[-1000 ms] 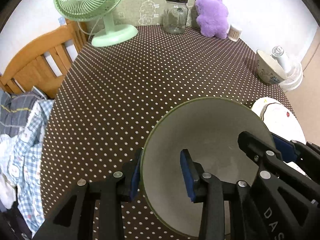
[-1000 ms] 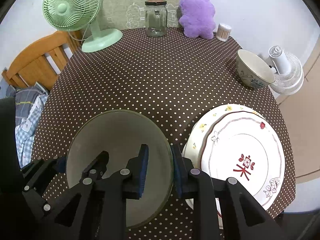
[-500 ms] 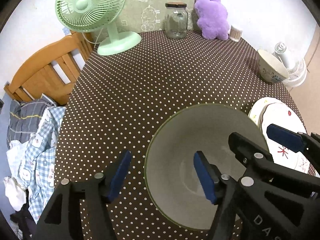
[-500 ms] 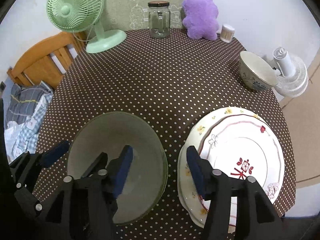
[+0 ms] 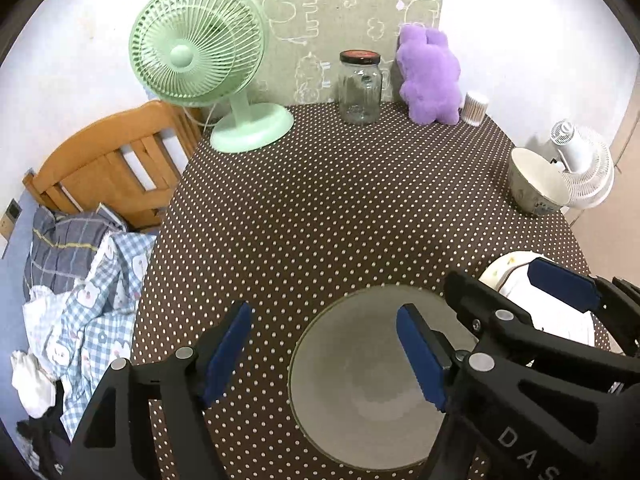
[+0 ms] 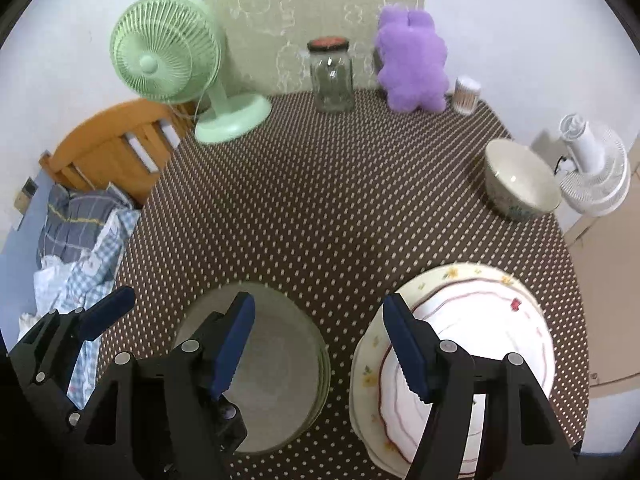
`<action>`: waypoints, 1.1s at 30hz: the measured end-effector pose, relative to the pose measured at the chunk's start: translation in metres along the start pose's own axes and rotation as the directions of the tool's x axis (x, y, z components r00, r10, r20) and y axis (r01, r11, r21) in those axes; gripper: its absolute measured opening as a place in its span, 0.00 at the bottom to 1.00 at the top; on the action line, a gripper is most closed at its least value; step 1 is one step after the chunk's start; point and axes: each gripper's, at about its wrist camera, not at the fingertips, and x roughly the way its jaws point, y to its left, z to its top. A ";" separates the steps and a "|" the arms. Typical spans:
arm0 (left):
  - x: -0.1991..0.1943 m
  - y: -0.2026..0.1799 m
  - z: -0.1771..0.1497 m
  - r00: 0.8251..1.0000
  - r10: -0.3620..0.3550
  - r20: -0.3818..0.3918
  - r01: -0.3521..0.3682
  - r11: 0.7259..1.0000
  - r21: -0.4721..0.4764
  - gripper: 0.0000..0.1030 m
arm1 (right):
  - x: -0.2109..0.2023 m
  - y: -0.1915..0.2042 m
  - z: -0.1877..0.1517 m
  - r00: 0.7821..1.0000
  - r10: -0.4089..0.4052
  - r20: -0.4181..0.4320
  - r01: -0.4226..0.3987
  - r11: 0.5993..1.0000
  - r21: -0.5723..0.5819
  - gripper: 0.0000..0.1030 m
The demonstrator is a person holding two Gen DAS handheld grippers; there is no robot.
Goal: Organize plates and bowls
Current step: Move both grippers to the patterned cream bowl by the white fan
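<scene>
A round, matte grey-green bowl (image 5: pixel 368 380) sits at the counter's (image 5: pixel 340 208) near edge on brown polka-dot cloth. Both jaws are opening and grip nothing: the left hand-held gripper (image 5: pixel 324 352) straddles its left rim, the right hand-held gripper (image 6: pixel 320 344) its right rim. Beside it lie stacked glossy scalloped plates (image 6: pixel 472 344); a ceramic bowl (image 6: pixel 520 180) stands at the right edge.

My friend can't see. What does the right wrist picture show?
Two open gripper jaws, still opening and holding nothing, hang over a dotted brown table: the right gripper between a grey-green bowl and stacked flowery plates. Behind stand another bowl, a green fan, a jar and a purple toy.
</scene>
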 end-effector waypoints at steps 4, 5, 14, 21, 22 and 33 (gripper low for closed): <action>-0.005 -0.011 0.012 1.000 -0.011 0.011 0.010 0.999 0.040 0.74 | -0.008 -0.008 0.010 0.999 -0.039 0.003 0.039 0.998 0.053 0.68; -0.007 -0.015 0.016 1.000 -0.020 0.019 0.019 0.999 0.050 0.74 | -0.010 -0.010 0.012 0.999 -0.046 0.007 0.046 0.997 0.063 0.68; -0.009 -0.053 0.042 0.996 -0.079 0.040 0.076 0.995 0.066 0.74 | -0.030 -0.048 0.028 0.992 -0.116 0.056 0.109 0.988 0.111 0.68; -0.002 -0.091 0.067 0.996 -0.068 0.050 0.066 0.997 0.044 0.74 | -0.029 -0.083 0.049 0.990 -0.121 0.065 0.115 0.989 0.090 0.68; -0.001 -0.097 0.070 0.996 -0.068 0.051 0.066 0.997 0.042 0.74 | -0.028 -0.090 0.052 0.990 -0.120 0.068 0.114 0.990 0.085 0.68; 0.032 -0.166 0.106 0.996 -0.074 0.056 0.073 0.997 0.019 0.74 | -0.008 -0.173 0.085 0.990 -0.118 0.072 0.113 0.991 0.066 0.68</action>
